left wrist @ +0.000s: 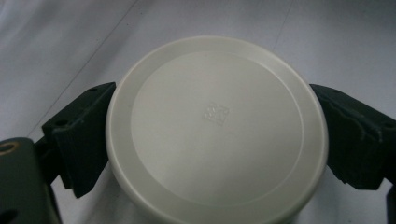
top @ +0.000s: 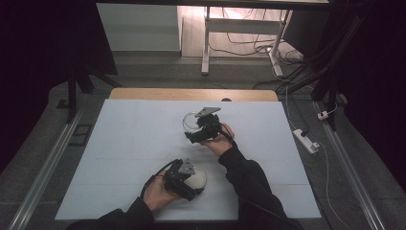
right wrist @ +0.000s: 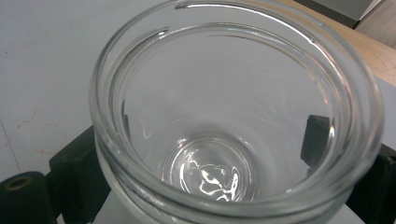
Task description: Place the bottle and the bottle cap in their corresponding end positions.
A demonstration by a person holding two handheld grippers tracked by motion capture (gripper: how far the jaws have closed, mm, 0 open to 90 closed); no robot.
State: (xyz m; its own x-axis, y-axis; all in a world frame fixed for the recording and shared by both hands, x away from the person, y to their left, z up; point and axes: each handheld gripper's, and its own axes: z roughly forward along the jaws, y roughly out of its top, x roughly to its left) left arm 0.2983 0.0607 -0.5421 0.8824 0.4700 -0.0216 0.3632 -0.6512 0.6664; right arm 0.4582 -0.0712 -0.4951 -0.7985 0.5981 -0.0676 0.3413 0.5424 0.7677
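A round white lid lies flat on the white table cover, and my left gripper is shut on it, one black jaw on each side of its rim. In the high view the lid sits near the front edge under my left gripper. An empty clear glass jar stands upright with its mouth open, and my right gripper is shut on its wall. From above, the jar stands at the table's middle, with my right gripper closed around it.
The white cover spans the wooden table. A power strip and cables lie on the floor to the right. A white desk frame stands beyond the far edge.
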